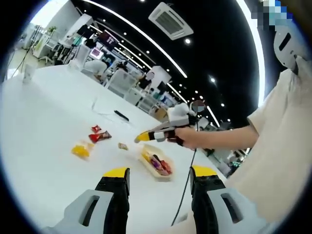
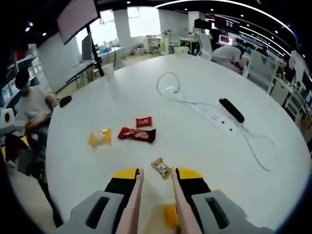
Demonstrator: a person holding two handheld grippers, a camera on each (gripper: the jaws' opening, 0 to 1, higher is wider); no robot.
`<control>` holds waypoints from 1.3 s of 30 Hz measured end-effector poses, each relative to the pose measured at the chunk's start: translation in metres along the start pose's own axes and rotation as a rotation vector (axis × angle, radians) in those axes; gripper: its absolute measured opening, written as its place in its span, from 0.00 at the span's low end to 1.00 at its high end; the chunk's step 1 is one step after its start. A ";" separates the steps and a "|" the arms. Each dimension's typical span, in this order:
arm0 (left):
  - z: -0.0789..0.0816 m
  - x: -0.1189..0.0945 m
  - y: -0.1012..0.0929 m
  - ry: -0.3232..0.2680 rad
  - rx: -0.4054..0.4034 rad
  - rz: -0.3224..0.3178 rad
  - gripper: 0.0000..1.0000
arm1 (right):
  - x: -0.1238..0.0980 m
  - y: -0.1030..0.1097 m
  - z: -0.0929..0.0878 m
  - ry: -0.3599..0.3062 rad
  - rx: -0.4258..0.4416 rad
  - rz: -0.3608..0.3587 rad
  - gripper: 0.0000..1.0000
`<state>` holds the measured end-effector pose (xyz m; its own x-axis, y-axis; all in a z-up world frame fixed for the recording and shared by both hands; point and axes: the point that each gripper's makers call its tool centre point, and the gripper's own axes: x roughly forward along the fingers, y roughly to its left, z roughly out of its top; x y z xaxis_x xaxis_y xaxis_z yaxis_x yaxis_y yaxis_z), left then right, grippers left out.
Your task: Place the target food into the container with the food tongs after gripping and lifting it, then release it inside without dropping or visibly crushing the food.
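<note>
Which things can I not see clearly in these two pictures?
- Right gripper view: the tongs' tips, hidden by the right gripper's fingers; whether they hold anything.
- Left gripper view: the food inside the container, too small to identify.
- Both views: print on the snack packets, too small.

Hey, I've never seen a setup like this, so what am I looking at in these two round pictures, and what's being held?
No robot here: a person holds a two-jaw hand gripper in each hand, and each gripper carries a fisheye camera looking along its own black, yellow-tipped jaws.

In the left gripper view, that gripper is open and empty. Across from it you see the person's hand with the other gripper above a shallow pale food container on the round white table.

In the right gripper view, the right gripper grips pale food tongs. Ahead lie a small tan wrapped snack, a dark red wrapped bar, a small red packet and a yellow packet.

A white power strip lies further back.
</note>
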<state>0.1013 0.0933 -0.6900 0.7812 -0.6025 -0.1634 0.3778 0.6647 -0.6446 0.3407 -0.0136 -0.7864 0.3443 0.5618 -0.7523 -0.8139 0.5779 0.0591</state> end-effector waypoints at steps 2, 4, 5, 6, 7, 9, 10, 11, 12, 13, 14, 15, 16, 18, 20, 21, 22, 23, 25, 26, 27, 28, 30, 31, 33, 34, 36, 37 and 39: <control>0.002 0.000 0.001 -0.004 0.001 0.001 0.48 | 0.002 0.000 0.001 0.003 -0.005 0.002 0.29; 0.003 0.000 0.002 -0.008 0.001 0.003 0.48 | 0.003 0.000 0.002 0.005 -0.008 0.003 0.29; 0.004 0.000 0.002 -0.008 0.002 0.003 0.48 | 0.003 0.000 0.003 0.005 -0.009 0.003 0.29; 0.005 0.000 0.003 -0.010 0.004 0.003 0.48 | 0.004 0.001 0.004 0.005 -0.011 0.005 0.29; 0.005 0.000 0.003 -0.011 0.005 0.003 0.48 | 0.003 0.002 0.005 0.005 -0.012 0.005 0.29; 0.006 -0.001 0.002 -0.013 0.006 0.004 0.48 | 0.004 0.001 0.006 0.003 -0.006 0.003 0.29; 0.006 -0.002 0.002 -0.013 0.007 0.005 0.48 | 0.006 0.000 0.006 0.007 -0.002 0.006 0.29; 0.006 -0.002 0.001 -0.013 0.010 0.005 0.48 | 0.007 -0.001 0.005 0.012 -0.003 0.007 0.29; 0.006 -0.002 0.000 -0.013 0.010 0.004 0.48 | 0.008 -0.001 0.005 0.014 -0.005 0.007 0.29; 0.006 -0.002 0.000 -0.014 0.010 0.003 0.48 | 0.009 -0.001 0.005 0.018 -0.007 0.008 0.29; 0.006 -0.002 0.000 -0.015 0.010 0.004 0.48 | 0.010 0.000 0.005 0.021 -0.007 0.010 0.29; 0.005 -0.002 0.001 -0.018 0.006 0.007 0.48 | 0.011 0.000 0.005 0.024 -0.008 0.011 0.29; 0.005 -0.002 0.001 -0.020 0.002 0.008 0.48 | 0.012 0.001 0.004 0.027 -0.010 0.011 0.29; 0.004 -0.003 0.002 -0.022 -0.004 0.011 0.48 | 0.014 0.002 0.004 0.034 -0.015 0.014 0.29; 0.002 -0.003 0.002 -0.020 -0.006 0.012 0.48 | 0.016 0.002 0.003 0.040 -0.024 0.014 0.29; 0.000 -0.003 0.002 -0.019 -0.009 0.013 0.48 | 0.017 0.001 0.002 0.043 -0.022 0.013 0.29; -0.001 -0.004 0.002 -0.018 -0.014 0.014 0.48 | 0.018 -0.001 0.002 0.044 -0.008 0.014 0.29; -0.001 -0.004 0.003 -0.019 -0.015 0.015 0.48 | 0.019 -0.002 0.001 0.043 0.009 0.013 0.29; -0.003 -0.004 0.003 -0.019 -0.020 0.017 0.48 | 0.021 -0.004 0.001 0.044 0.019 0.011 0.29; -0.003 -0.004 0.004 -0.019 -0.023 0.019 0.48 | 0.022 -0.005 0.000 0.048 0.021 0.010 0.29; -0.004 -0.005 0.004 -0.020 -0.026 0.019 0.48 | 0.023 -0.005 -0.002 0.053 0.022 0.011 0.29; -0.004 -0.005 0.004 -0.020 -0.029 0.021 0.48 | 0.024 -0.005 -0.004 0.062 0.024 0.014 0.29; -0.006 -0.005 0.005 -0.020 -0.033 0.023 0.48 | 0.026 -0.004 -0.008 0.081 0.034 0.016 0.29; -0.006 -0.005 0.005 -0.020 -0.035 0.024 0.48 | 0.027 -0.004 -0.011 0.089 0.043 0.017 0.28; -0.006 -0.006 0.007 -0.021 -0.037 0.027 0.48 | 0.027 -0.002 -0.014 0.094 0.071 0.026 0.28; -0.006 -0.006 0.007 -0.021 -0.040 0.029 0.48 | 0.027 -0.002 -0.016 0.099 0.083 0.027 0.28; -0.006 -0.007 0.009 -0.022 -0.043 0.032 0.49 | 0.031 -0.003 -0.020 0.104 0.092 0.025 0.28; -0.006 -0.007 0.010 -0.024 -0.046 0.034 0.49 | 0.030 -0.002 -0.020 0.105 0.099 0.025 0.28; -0.005 -0.008 0.010 -0.026 -0.051 0.035 0.49 | 0.031 -0.001 -0.022 0.109 0.109 0.026 0.28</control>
<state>0.0966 0.1023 -0.6993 0.8064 -0.5672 -0.1674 0.3250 0.6615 -0.6758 0.3421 -0.0098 -0.8242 0.2664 0.5131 -0.8159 -0.7644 0.6282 0.1455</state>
